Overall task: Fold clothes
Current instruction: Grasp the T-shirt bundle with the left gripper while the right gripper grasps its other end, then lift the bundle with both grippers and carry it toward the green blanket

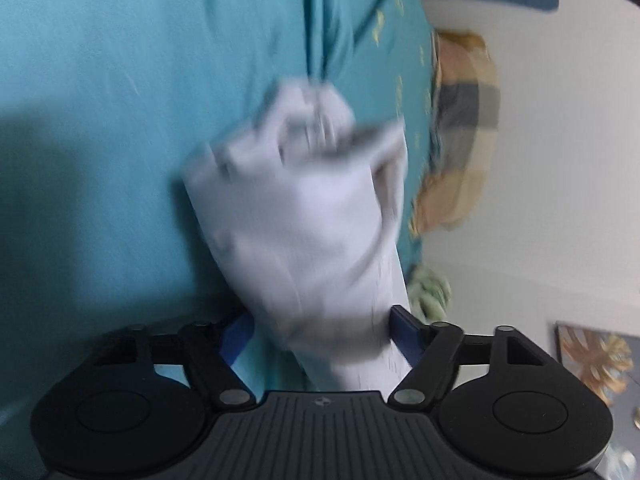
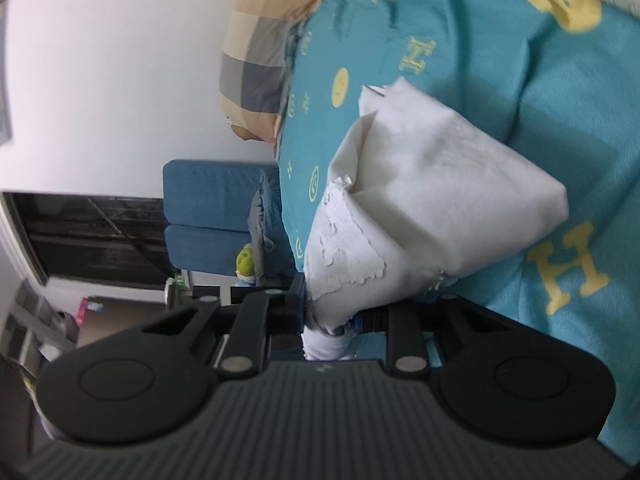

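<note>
The white cloth point(image 2: 420, 200) lies on the teal bedsheet point(image 2: 500, 80), stretching toward twelve o'clock from the right gripper point(image 2: 332, 316), which pinches its near edge. The left gripper point(image 1: 324, 332) stands wide, cloth loose between its jaws.

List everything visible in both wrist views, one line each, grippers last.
White cloth garment: one, white, bunched on the bed.
Teal bedsheet with yellow letters: one, covering the bed under the garment.
Plaid pillow: one, beige and grey, at the bed's edge by the wall.
Blue cushions: two, stacked beside the bed.
Left gripper: one, black, jaws apart around the garment.
Right gripper: one, black, jaws closed on the garment's edge.
</note>
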Tool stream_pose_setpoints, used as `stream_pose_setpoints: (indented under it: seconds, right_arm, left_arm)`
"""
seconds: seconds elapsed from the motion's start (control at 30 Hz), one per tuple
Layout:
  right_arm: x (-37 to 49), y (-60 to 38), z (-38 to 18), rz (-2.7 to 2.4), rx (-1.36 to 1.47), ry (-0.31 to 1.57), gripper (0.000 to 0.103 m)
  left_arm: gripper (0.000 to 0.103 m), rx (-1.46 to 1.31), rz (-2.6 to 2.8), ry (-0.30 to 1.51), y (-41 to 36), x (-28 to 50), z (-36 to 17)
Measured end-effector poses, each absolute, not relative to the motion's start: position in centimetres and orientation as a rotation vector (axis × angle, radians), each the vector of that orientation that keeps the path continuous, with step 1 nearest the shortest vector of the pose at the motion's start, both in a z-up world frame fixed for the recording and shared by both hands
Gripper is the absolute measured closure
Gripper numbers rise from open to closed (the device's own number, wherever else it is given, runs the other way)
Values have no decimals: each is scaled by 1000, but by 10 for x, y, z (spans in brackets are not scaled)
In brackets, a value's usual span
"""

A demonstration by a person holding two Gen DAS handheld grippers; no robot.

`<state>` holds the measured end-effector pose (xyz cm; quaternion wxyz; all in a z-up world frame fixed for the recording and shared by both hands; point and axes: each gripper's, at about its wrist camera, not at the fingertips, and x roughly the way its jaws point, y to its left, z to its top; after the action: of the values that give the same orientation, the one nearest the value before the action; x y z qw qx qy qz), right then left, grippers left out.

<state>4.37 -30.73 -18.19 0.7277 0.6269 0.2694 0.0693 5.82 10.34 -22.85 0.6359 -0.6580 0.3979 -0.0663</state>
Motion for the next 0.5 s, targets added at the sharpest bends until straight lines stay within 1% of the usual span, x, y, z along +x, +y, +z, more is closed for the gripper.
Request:
stream_pose_setpoints:
  seconds: [0.07, 0.13, 0.17, 0.2, 0.27, 0.33, 0.43, 0.5]
  right_arm:
    - [44, -305, -178, 158, 1346, 583, 79]
    - [43, -303, -175, 165, 1317, 573, 79]
    - [43, -301, -173, 167, 1301, 567, 79]
    - [43, -300, -171, 169, 1284, 562, 79]
    - [40, -300, -168, 171, 1274, 551, 79]
    - [35, -301, -166, 174, 1272, 540, 79]
    - [26, -301, -159, 184, 1257, 521, 79]
    - [22, -300, -153, 194, 1248, 501, 79]
  left_arm:
    - [42, -1588, -134, 881, 112, 55, -235]
    - [46, -1627, -138, 874, 115, 55, -240]
    - [52, -1612, -143, 866, 117, 55, -237]
    - [55, -1596, -148, 858, 119, 54, -235]
    - [65, -1584, -167, 833, 128, 52, -229]
    - [71, -1583, -195, 807, 132, 48, -221]
    - [73, -1524, -240, 773, 149, 36, -192]
    - [74, -1475, -275, 743, 147, 33, -172]
